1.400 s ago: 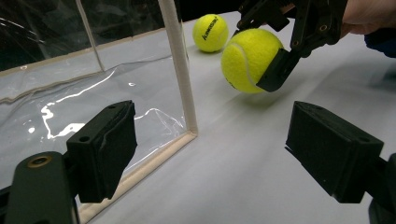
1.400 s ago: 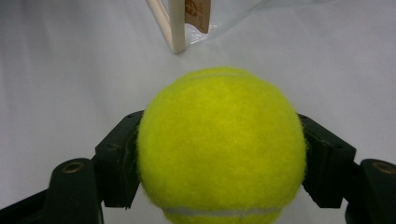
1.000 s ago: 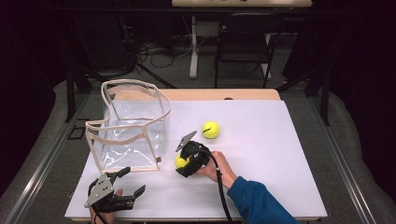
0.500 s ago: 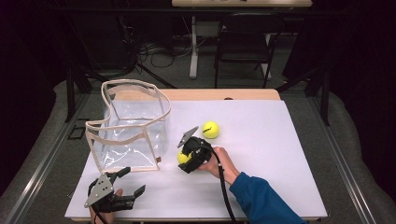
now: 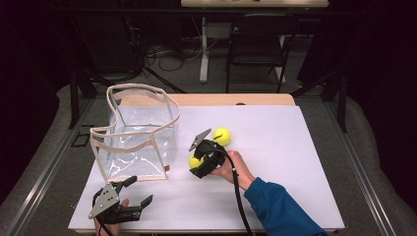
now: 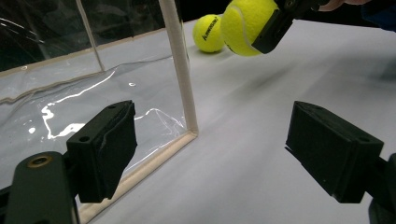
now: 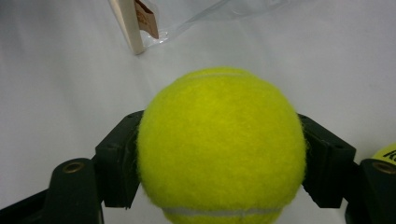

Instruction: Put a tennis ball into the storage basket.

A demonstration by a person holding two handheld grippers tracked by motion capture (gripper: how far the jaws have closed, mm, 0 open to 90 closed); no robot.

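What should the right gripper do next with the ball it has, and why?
Probably lift and carry it left over the clear bag. The right gripper is shut on a tennis ball, clear of the table beside the bag's open top; the second ball still waits.

Dim room, grey floor (image 5: pixel 44 147), white table (image 5: pixel 295 147), black chair (image 5: pixel 255 46), cables (image 5: pixel 167 51) behind, 2nd desk (image 5: pixel 255 3).

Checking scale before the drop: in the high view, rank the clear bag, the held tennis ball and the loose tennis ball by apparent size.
1. clear bag, largest by far.
2. loose tennis ball.
3. held tennis ball, partly hidden by the right gripper; probably equal to the loose one, so this ranking is unsure.
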